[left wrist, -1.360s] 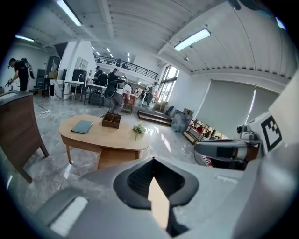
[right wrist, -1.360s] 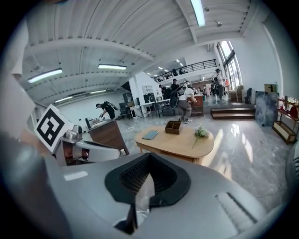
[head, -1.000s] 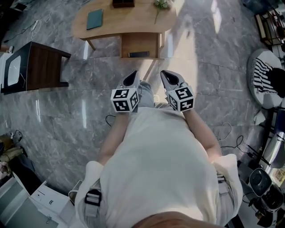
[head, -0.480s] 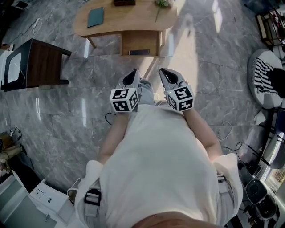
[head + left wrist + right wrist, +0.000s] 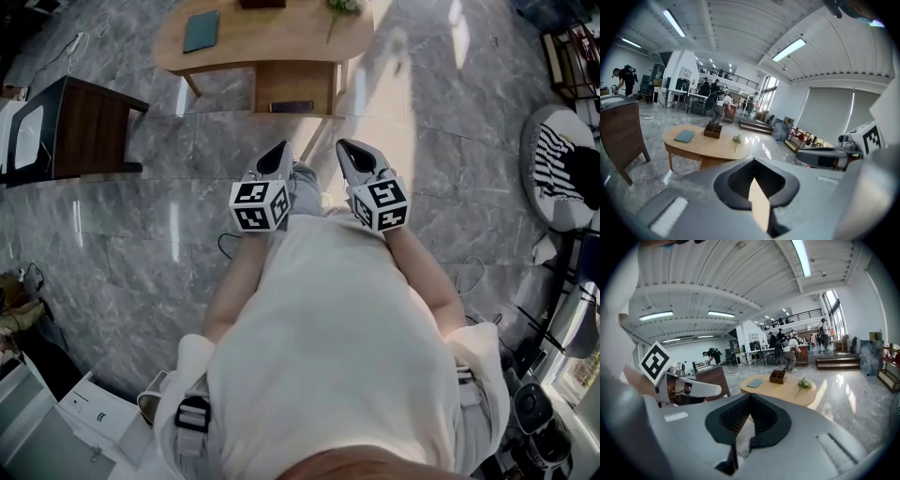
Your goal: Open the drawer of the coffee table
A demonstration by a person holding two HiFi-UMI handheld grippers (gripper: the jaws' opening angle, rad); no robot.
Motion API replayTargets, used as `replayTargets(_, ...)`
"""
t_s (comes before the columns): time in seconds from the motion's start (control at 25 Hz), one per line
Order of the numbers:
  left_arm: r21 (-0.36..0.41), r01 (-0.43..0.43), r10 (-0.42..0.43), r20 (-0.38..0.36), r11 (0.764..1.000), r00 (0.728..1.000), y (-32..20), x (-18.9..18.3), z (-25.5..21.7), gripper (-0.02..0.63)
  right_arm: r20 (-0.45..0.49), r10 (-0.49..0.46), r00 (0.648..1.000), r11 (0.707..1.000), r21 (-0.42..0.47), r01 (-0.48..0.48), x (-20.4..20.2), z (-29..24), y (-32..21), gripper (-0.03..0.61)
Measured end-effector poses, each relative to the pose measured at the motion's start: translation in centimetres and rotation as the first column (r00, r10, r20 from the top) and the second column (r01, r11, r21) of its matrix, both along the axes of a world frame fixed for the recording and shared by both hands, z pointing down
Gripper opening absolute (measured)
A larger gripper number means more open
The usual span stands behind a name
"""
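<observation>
The oval wooden coffee table (image 5: 267, 42) stands ahead on the marble floor. Its drawer (image 5: 295, 87) hangs under the top with a dark handle (image 5: 292, 107) and looks closed. My left gripper (image 5: 278, 152) and right gripper (image 5: 346, 150) are held side by side in front of the person's chest. Both are shut and hold nothing, and both stand well short of the table. The left gripper view shows the table (image 5: 705, 145) beyond the left gripper's closed tips (image 5: 753, 161). In the right gripper view the table (image 5: 783, 389) lies beyond the right gripper's closed tips (image 5: 750, 398).
On the tabletop lie a teal book (image 5: 201, 32), a dark wooden box (image 5: 260, 6) and a flower sprig (image 5: 339, 9). A dark wood side table (image 5: 84, 139) stands at the left. A striped seat (image 5: 562, 167) and equipment are at the right. Cables lie on the floor, and people stand far behind.
The coffee table sits slightly higher in the head view. Both grippers stay shut and keep their place.
</observation>
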State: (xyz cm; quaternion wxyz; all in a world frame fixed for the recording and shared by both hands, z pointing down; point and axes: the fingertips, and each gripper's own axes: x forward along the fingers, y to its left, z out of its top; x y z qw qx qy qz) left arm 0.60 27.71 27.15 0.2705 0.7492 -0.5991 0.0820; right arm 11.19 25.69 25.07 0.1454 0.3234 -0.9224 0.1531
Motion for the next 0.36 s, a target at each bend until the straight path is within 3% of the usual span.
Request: replayTargets(0.36, 0.008, 0.006, -0.006, -0.006, 1.000, 1.000, -0.46, -0.24, -0.11, 0.002, 0.005, 0.006, 1.000, 1.000, 0.017, -0.006, 0.09, -0.47, -0.82, 0.000)
